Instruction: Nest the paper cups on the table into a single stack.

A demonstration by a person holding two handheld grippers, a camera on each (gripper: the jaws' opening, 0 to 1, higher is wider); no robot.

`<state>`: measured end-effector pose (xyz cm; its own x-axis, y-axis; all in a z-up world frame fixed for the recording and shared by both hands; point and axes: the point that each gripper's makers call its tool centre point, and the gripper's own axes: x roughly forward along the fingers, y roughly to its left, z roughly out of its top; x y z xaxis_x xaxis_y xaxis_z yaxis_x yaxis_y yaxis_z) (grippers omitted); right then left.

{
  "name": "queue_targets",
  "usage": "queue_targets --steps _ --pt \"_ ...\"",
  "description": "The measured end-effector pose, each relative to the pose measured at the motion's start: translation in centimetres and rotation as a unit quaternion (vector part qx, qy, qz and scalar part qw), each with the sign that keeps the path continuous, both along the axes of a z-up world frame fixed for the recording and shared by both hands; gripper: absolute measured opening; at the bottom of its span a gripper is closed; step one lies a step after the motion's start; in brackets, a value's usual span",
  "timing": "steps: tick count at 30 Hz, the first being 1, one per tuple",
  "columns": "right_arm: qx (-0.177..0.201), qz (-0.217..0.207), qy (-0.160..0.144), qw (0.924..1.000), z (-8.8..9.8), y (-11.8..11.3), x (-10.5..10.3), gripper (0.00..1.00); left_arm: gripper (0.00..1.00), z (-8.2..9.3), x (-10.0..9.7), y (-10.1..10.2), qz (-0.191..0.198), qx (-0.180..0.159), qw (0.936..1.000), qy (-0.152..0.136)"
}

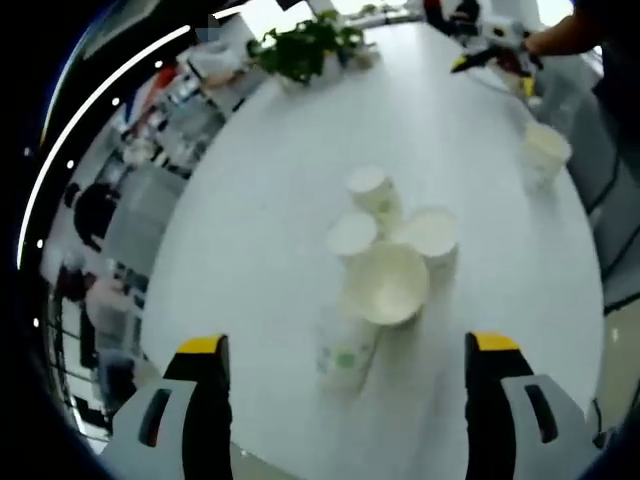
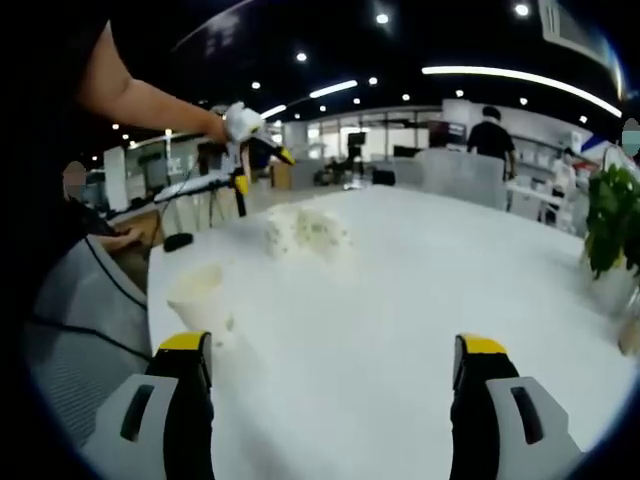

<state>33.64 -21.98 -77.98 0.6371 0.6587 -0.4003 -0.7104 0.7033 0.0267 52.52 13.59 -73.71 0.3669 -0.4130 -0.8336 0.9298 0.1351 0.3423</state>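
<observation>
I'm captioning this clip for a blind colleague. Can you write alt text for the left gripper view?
A cluster of four white paper cups stands on a round white table, beyond the open yellow-tipped left gripper. A fifth white paper cup stands apart near the table's edge, a leafy green potted plant sits at the far side, and the right gripper hovers beyond.

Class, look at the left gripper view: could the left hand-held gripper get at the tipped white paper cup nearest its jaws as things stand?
Probably yes. The left hand-held gripper is open, and the tipped white paper cup lies straight ahead between its jaws with bare round white table before it. Three upright white paper cups crowd behind it, not in front.
</observation>
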Motion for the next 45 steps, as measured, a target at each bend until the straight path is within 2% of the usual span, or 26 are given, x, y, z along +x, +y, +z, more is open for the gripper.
queue_targets --steps 5,12,17,22,33,38,43,45 --pt "-0.008 0.008 -0.002 0.9999 -0.2 0.2 -0.1 1.0 0.95 -2.0 0.6 0.7 -0.022 0.031 0.9993 -0.002" --pt "-0.008 0.01 -0.006 0.9999 0.0 0.2 0.2 1.0 0.91 -3.9 1.7 0.6 -0.028 0.036 0.9989 0.009" --pt "-0.011 0.007 -0.003 0.9999 -0.2 0.0 0.2 1.0 0.84 -5.4 2.8 0.4 -0.041 0.043 0.9982 0.012" --pt "-0.014 0.003 0.004 0.9999 -0.5 -0.2 -0.1 1.0 0.75 -6.9 3.6 0.9 -0.051 0.065 0.9965 0.012" --pt "-0.025 0.001 0.021 0.9995 -1.4 -0.6 -0.6 1.0 0.57 -8.8 4.5 0.8 -0.069 0.071 0.9948 0.024" --pt "-0.028 0.007 0.022 0.9993 -1.4 -0.3 -0.4 1.0 0.55 -9.5 4.4 0.2 -0.082 0.072 0.9936 0.031" --pt "-0.035 0.02 0.024 0.9989 -1.6 0.3 -0.7 1.0 0.43 -9.9 4.8 0.0 -0.068 0.067 0.9946 0.04" --pt "-0.033 0.019 0.027 0.9989 -1.7 0.3 -0.8 1.0 0.42 -10.1 4.8 -0.1 -0.053 0.059 0.9956 0.05"
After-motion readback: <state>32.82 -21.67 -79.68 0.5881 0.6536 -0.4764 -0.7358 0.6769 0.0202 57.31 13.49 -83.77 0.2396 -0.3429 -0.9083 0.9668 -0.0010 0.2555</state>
